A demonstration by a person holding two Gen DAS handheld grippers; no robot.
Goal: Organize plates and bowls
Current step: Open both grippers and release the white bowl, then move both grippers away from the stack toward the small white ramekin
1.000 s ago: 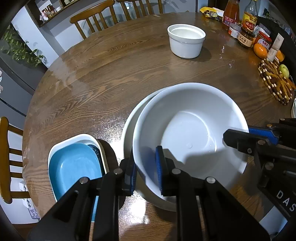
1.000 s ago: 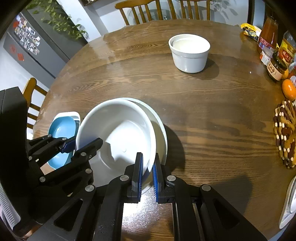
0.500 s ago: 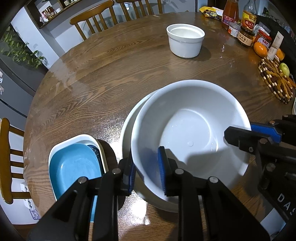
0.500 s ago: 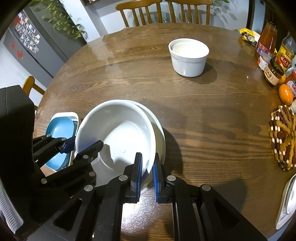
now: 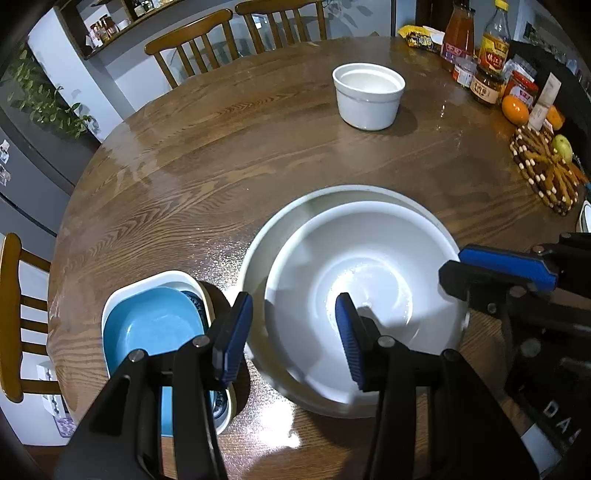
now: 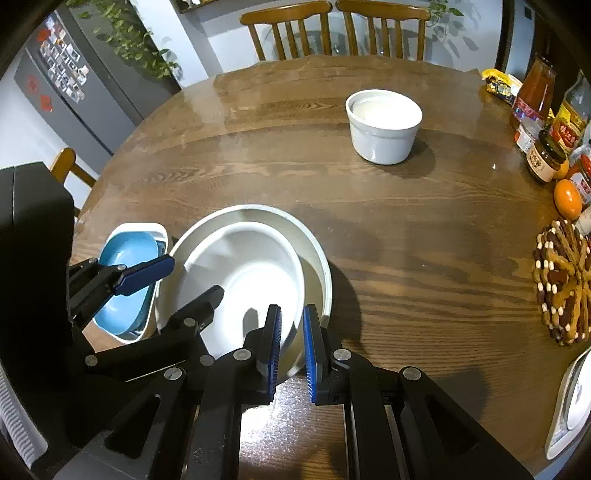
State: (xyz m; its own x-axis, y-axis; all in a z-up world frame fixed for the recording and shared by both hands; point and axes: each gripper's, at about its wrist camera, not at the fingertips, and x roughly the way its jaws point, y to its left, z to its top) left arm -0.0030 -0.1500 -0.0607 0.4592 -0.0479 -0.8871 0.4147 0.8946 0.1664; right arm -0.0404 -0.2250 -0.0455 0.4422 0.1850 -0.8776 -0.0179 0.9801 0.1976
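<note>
A large white bowl (image 5: pixel 365 280) (image 6: pixel 243 280) sits nested inside a wider white bowl (image 5: pixel 280 229) (image 6: pixel 314 251) on the round wooden table (image 5: pixel 221 166). My left gripper (image 5: pixel 293 332) is open, its fingers straddling the inner bowl's near-left rim without pinching it. My right gripper (image 6: pixel 291 343) has a narrow gap, its fingers either side of the bowl's near-right rim. A blue dish (image 5: pixel 151 328) (image 6: pixel 125 258) lies in a white rectangular dish (image 5: pixel 122 295) at the left. A white ramekin (image 5: pixel 367 94) (image 6: pixel 384 123) stands far back.
Jars and bottles (image 5: pixel 484 77), oranges (image 5: pixel 515 109) and a beaded trivet (image 5: pixel 543 173) crowd the table's right edge. Wooden chairs (image 6: pixel 336 26) stand behind the table and one (image 5: pixel 14 314) at the left. A white object (image 6: pixel 572 398) lies at the near right edge.
The large white bowl has come down into the wider bowl. My left gripper has opened and let go of its rim. My right gripper has loosened slightly.
</note>
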